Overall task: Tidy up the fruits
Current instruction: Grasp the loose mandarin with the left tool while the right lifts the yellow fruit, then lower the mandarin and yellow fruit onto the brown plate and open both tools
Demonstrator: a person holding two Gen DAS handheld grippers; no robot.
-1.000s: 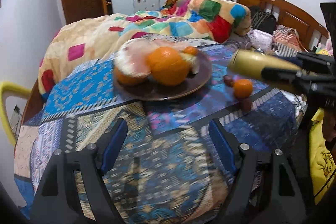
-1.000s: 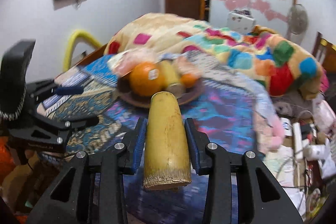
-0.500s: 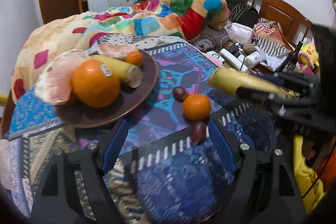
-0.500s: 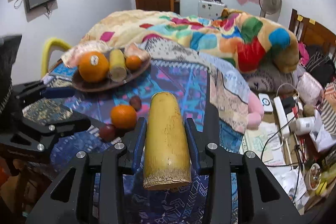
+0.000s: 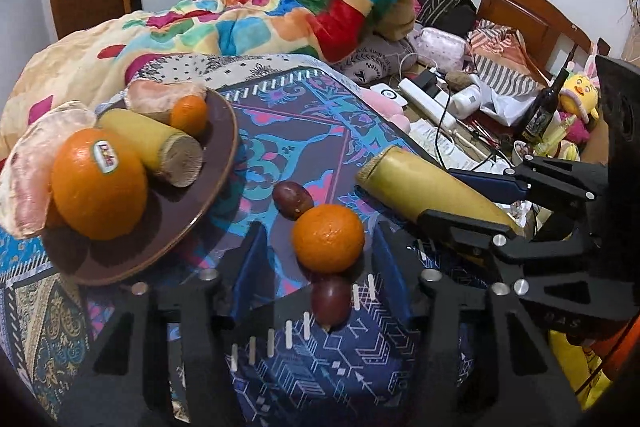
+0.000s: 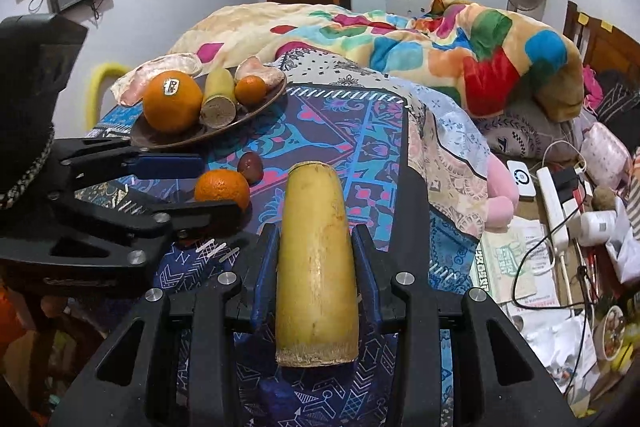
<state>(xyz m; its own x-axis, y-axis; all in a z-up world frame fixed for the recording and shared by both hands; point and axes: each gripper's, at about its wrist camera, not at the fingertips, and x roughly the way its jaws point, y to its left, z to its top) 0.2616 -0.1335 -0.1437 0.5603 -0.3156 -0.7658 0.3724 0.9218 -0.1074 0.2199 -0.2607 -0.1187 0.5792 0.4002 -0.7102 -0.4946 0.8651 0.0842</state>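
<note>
On the left I had the brown plate [image 5: 218,163] already carrying a big stickered orange [image 5: 98,185], a cut yellow stalk piece [image 5: 154,151] and a small orange [image 5: 189,114], with pinkish pieces along its far edge. Next along, my left gripper [image 5: 316,259] was closing around the loose orange [image 5: 328,239] on the patterned cloth [image 5: 280,131]; its blue pads flanked the fruit without pressing yet. Two dark red fruits touched that orange front and back, so I judged the jaws could nudge them rolling off the cloth. Rightmost, my right gripper [image 6: 316,263] pinched the second yellow stalk piece [image 6: 316,259]; it sat close beside my left, and I feared a bump.
</note>
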